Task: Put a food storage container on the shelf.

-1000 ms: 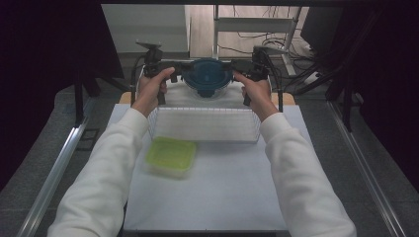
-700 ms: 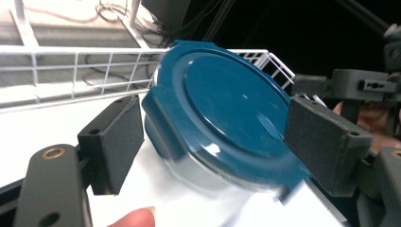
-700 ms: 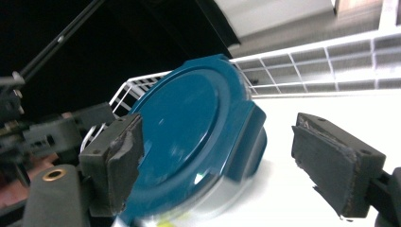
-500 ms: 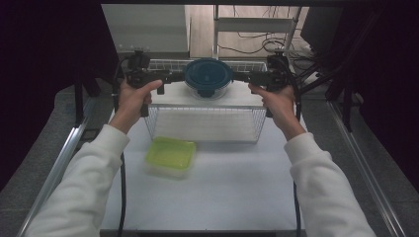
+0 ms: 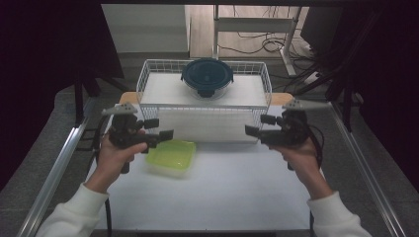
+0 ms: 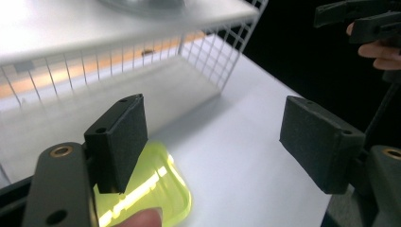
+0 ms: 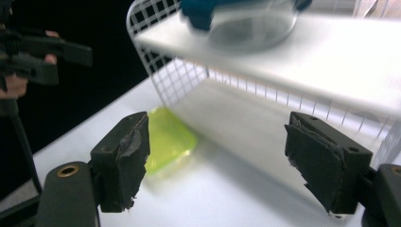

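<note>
A white wire basket [image 5: 205, 106] stands at the far end of the white table [image 5: 222, 197]. A round glass container with a dark teal lid [image 5: 207, 76] rests on its flat white top. A yellow-green shallow tray [image 5: 173, 155] lies on the table at the basket's front left corner. My left gripper [image 5: 159, 128] hovers open just left of the tray, holding nothing. My right gripper [image 5: 259, 125] hangs open off the basket's front right corner, also holding nothing. The left gripper view has the tray [image 6: 156, 189] low between its jaws [image 6: 217, 142]. In the right gripper view the tray [image 7: 168, 137] and container [image 7: 241, 19] lie beyond its open jaws [image 7: 224, 158].
Metal frame rails run along both sides of the table [image 5: 54, 168]. Bare white table surface stretches between my hands and toward the near edge. The right gripper [image 6: 359, 19] appears far off in the left gripper view, and the left gripper [image 7: 42, 56] likewise in the right gripper view.
Both hands have left the basket's ends, swung outward and drawn back toward me. The basket, container and tray have stayed put.
</note>
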